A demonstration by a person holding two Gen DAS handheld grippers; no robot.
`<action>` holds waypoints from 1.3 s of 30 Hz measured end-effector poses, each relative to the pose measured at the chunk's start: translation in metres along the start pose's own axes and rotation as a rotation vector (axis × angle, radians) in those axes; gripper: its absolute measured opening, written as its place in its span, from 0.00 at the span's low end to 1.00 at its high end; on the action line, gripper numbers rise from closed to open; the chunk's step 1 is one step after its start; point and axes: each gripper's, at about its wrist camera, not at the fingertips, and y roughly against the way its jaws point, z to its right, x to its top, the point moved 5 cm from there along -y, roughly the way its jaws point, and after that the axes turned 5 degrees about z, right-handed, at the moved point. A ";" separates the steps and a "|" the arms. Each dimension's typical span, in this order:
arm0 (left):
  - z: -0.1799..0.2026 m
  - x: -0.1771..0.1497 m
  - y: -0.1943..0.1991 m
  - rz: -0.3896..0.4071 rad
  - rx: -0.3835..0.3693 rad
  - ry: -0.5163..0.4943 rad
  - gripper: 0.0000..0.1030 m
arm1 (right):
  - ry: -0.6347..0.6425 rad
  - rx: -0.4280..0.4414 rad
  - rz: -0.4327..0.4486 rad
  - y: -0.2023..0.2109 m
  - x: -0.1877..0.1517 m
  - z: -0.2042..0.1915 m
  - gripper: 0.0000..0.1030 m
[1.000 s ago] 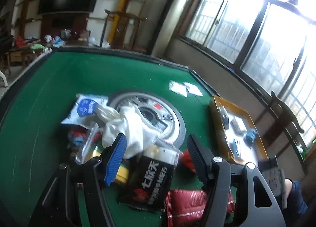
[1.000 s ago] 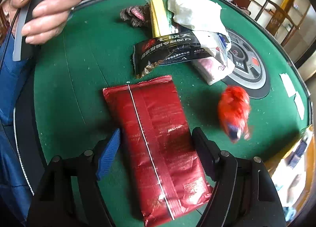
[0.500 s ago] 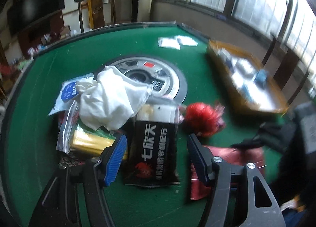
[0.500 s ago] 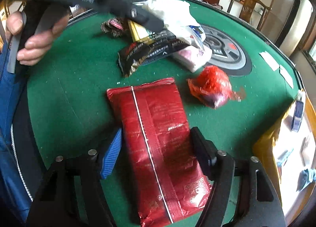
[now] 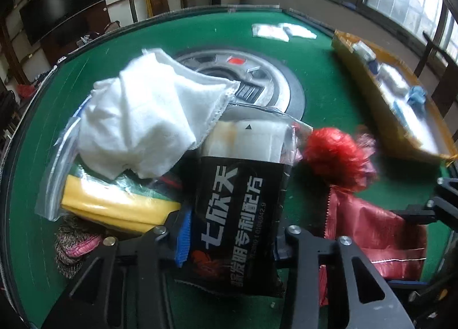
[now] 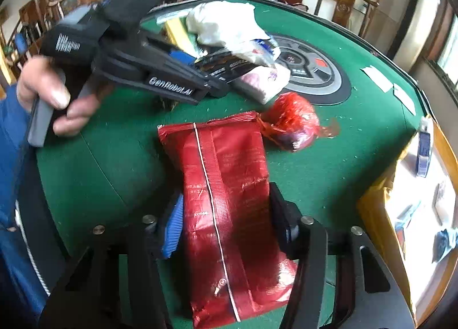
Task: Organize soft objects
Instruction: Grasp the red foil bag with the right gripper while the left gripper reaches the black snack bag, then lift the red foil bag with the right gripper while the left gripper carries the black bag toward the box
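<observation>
On a green felt tabletop (image 5: 329, 77), a person works two hand-held tools at once through a heap of soft goods. At far left in the left wrist view, a knitted brown-and-pink piece (image 5: 73, 246) lies by a clear zip bag with a yellow pack (image 5: 114, 206) inside, and a crumpled white cloth (image 5: 143, 117) is draped over the heap, part of it over the top of the black sachet (image 5: 243, 203). The left tool (image 5: 229, 240) straddles that sachet's lower end, jaws closing, with the blue pad (image 5: 183, 237) against the sachet's edge, a hold apparently taken low to draw the sachet clear of the cloth. Just right of it sits a red mesh bundle (image 5: 337, 154), then the red foil pouch (image 5: 375, 234) flat on the felt. The right wrist view shows the right tool (image 6: 226, 229) astride that pouch's middle, its jaws also closing, both pads meeting the sides, seemingly gripping across the narrow width so the limp pack will not fold. A hand (image 6: 48, 97) in a blue sleeve squeezes the left tool's trigger. At far right waits a yellow tray (image 6: 372, 208) already carrying small items, the probable destination.
</observation>
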 end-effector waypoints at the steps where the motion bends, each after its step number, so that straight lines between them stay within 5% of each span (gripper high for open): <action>1: 0.001 0.002 0.008 0.024 -0.028 0.000 0.40 | -0.014 0.006 0.003 0.002 0.001 0.002 0.52; 11: -0.011 0.013 0.045 0.166 -0.080 0.088 0.41 | -0.178 0.021 0.135 0.025 0.032 0.037 0.52; 15: -0.018 0.018 0.040 0.170 -0.089 0.141 0.41 | -0.310 -0.036 0.179 0.010 0.061 0.067 0.52; 19: -0.018 0.019 0.034 0.162 -0.071 0.158 0.41 | -0.451 0.003 0.216 -0.013 0.080 0.084 0.52; 25: -0.017 0.020 0.027 0.154 -0.055 0.184 0.41 | -0.474 0.040 0.250 -0.020 0.071 0.086 0.52; 39: -0.008 0.017 0.019 0.129 -0.028 0.155 0.41 | -0.435 -0.031 0.251 -0.009 0.065 0.090 0.52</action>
